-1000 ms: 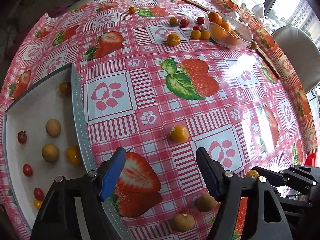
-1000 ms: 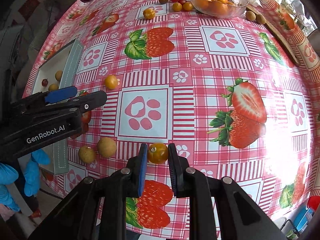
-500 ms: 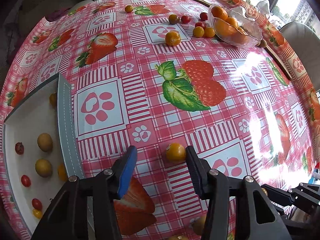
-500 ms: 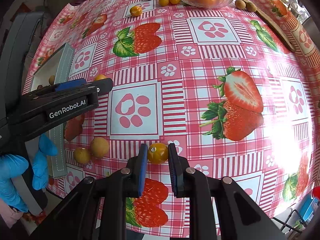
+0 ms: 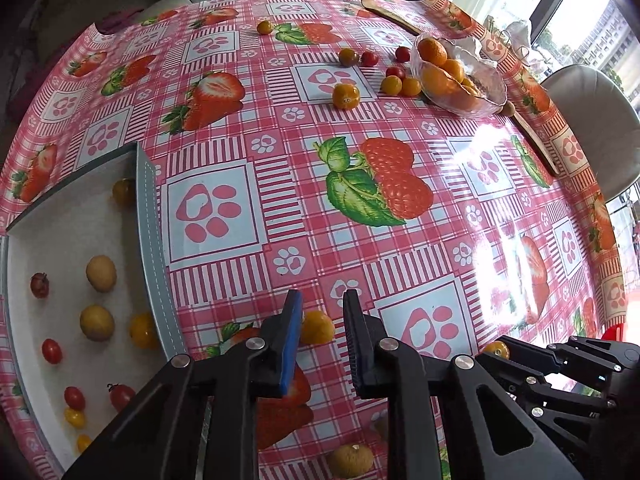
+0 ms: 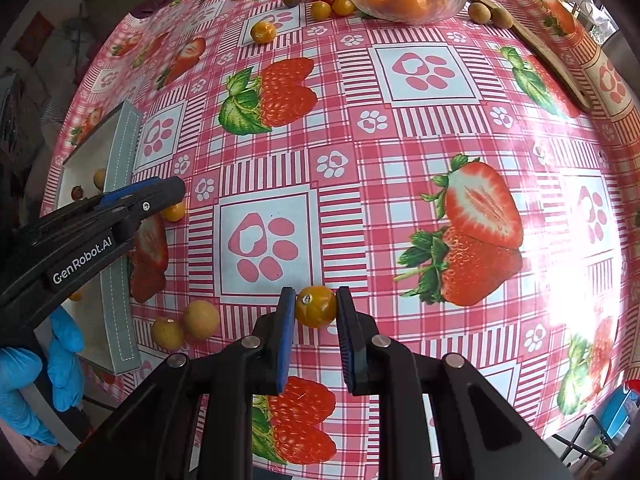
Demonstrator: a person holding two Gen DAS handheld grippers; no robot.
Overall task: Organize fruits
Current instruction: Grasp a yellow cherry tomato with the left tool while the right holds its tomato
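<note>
My left gripper [image 5: 320, 312] has its jaws around a small orange fruit [image 5: 317, 327] on the strawberry tablecloth, narrowed but with a gap to the right pad. It also shows in the right wrist view [image 6: 160, 196], over the same fruit [image 6: 174, 212]. My right gripper [image 6: 314, 304] is shut on another orange fruit [image 6: 316, 306], which also shows in the left wrist view [image 5: 495, 349]. A white tray [image 5: 150, 240] at the left holds several small yellow, brown and red fruits.
A glass bowl [image 5: 486, 96] of oranges stands at the far right, with several loose small fruits [image 5: 346, 96] beside it. Two brown fruits [image 6: 188, 324] lie near the table's front edge by the tray [image 6: 120, 152]. A wooden board [image 5: 532, 136] lies by the far edge.
My left gripper has moved forward over the orange fruit and its jaws have narrowed around it. My right gripper stays shut on its fruit.
</note>
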